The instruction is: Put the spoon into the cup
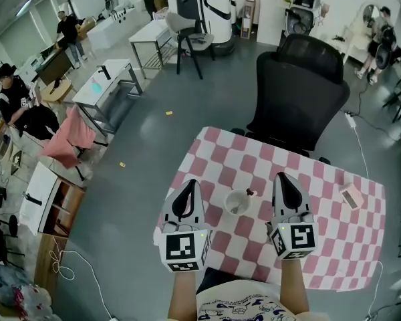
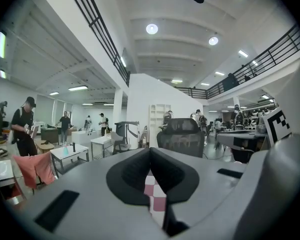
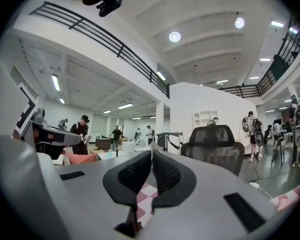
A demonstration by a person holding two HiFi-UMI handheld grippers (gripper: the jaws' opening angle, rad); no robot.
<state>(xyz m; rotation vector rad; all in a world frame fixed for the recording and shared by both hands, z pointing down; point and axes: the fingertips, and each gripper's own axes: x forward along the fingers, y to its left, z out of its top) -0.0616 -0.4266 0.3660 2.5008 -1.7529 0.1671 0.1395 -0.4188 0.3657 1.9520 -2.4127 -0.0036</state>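
Observation:
In the head view a small white cup stands on the pink-and-white checked tablecloth, between my two grippers. A spoon rests in it, its handle leaning out over the right rim. My left gripper hangs to the left of the cup and my right gripper to its right, both raised above the table and apart from the cup. In the gripper views the left gripper and the right gripper have their black jaws together with nothing between them, pointing across the room.
A black office chair stands at the table's far edge. A small pinkish block lies on the cloth at the right. Grey floor, several tables and people fill the room to the left and beyond.

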